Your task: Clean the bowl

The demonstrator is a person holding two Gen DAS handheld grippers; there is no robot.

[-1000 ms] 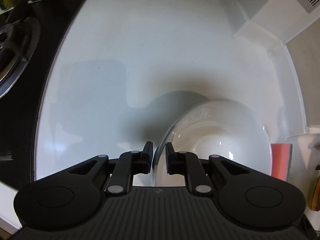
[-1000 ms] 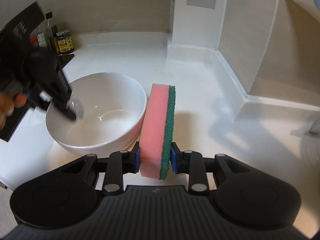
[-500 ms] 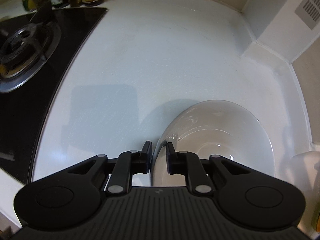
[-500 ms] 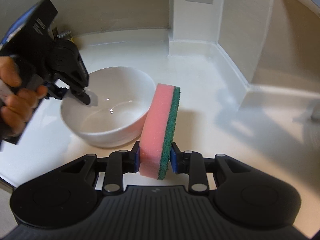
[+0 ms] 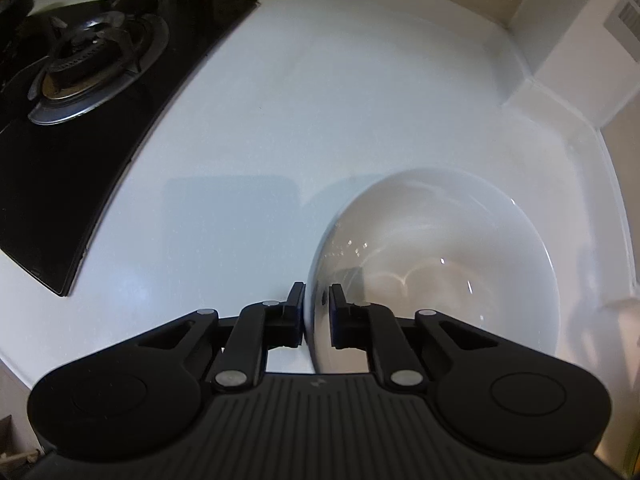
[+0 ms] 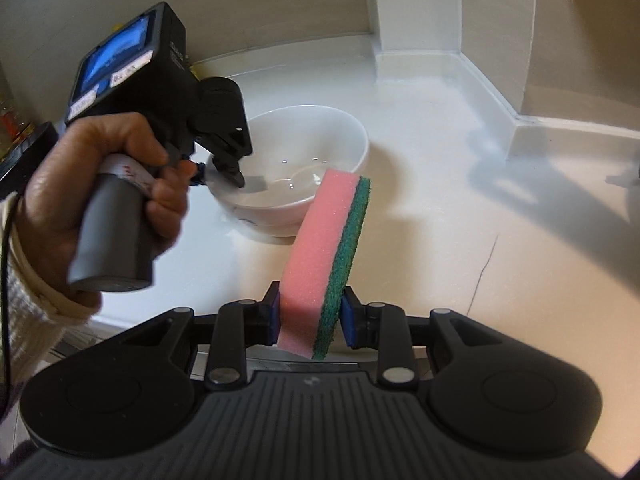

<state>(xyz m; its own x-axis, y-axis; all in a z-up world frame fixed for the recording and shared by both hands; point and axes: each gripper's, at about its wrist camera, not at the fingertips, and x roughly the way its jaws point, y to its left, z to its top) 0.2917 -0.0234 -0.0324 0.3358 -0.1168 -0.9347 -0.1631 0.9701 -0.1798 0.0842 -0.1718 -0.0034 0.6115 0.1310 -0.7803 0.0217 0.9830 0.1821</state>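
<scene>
1. Bowl (image 5: 436,264) sits on the white counter (image 5: 280,120); the left gripper (image 5: 316,300) has just been closing, its jaws straddling the near rim.
2. Right gripper (image 6: 308,312) clamps the sponge (image 6: 324,256); scrub only once the rim is pinched firmly.
3. Count: 1 bowl, 1 sponge, 2 grippers.

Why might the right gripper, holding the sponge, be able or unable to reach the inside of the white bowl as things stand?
Probably able. The right gripper holds the sponge upright just short of the white bowl, whose open top is bare. Only the left gripper, straddling the rim on one side, takes up room.
</scene>
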